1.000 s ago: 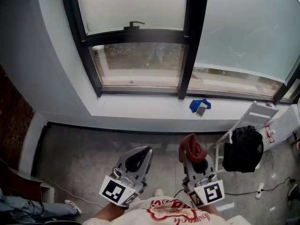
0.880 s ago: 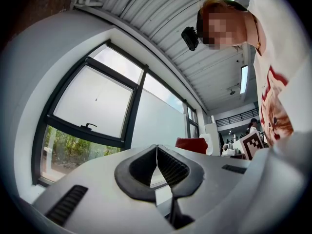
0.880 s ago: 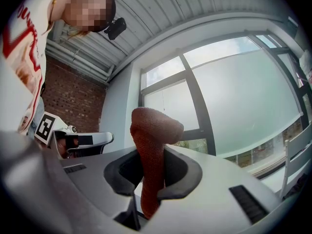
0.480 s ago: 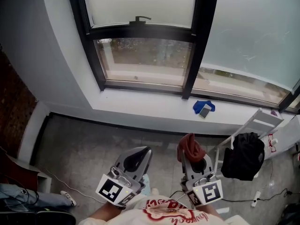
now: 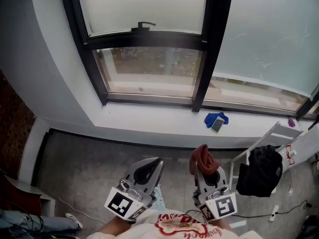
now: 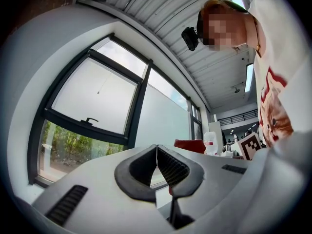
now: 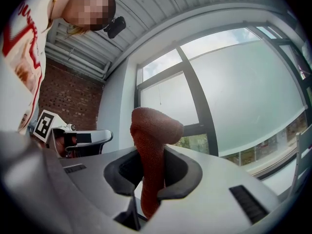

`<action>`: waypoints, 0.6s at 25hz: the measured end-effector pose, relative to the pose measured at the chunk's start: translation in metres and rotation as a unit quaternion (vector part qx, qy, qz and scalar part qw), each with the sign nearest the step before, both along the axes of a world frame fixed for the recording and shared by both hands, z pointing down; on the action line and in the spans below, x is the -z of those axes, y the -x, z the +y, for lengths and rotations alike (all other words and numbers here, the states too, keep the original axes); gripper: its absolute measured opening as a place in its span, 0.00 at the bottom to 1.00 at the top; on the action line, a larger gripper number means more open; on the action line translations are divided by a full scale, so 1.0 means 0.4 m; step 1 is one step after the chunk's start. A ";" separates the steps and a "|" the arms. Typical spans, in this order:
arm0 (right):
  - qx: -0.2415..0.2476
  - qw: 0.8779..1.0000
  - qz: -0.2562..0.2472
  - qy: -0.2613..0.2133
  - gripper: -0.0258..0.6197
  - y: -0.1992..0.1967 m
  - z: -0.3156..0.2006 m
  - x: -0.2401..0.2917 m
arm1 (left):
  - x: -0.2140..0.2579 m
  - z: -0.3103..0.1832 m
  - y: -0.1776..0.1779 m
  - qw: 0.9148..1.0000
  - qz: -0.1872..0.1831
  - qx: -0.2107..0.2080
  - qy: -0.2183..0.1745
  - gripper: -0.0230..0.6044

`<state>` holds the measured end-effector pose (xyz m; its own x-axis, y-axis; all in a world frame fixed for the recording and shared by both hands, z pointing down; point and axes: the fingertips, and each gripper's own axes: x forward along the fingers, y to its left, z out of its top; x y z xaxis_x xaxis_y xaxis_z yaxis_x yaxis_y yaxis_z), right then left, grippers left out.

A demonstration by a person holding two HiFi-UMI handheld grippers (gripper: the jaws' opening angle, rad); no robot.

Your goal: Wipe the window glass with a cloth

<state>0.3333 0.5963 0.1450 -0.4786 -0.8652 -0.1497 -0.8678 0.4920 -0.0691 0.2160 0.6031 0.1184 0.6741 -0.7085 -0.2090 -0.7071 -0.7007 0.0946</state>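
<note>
Red cloth (image 7: 155, 128) between right gripper (image 7: 147, 175) jaws

sill (image 5: 149, 117): blue rag (image 5: 214, 117), phone (image 5: 218, 125) | chair (image 5: 280, 130): black bag (image 5: 258, 164)

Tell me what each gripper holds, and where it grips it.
Right gripper pinches the cloth at its lower part, with the bunched end sticking out. Left gripper is shut, empty.

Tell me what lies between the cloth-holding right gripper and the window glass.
In the head view: bare grey floor, then the white sill, where a blue cloth lies with a phone-like object on it.
</note>
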 end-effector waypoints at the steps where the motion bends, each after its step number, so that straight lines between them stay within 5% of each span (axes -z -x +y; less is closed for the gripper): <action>1: -0.003 1.000 -0.001 0.003 0.15 0.000 -0.025 -0.004 | -0.002 -0.027 0.002 1.000 0.000 -0.001 -0.001 0.07; 15: -0.036 0.999 0.024 -0.008 0.15 0.085 -0.505 0.044 | 0.038 -0.529 0.090 0.999 -0.005 -0.042 -0.011 0.07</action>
<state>0.2994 0.3945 0.1274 -0.4214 -0.8956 -0.1428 -0.9035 0.4282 -0.0195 0.1800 0.3913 0.1031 0.7330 -0.6444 -0.2178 -0.6464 -0.7596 0.0719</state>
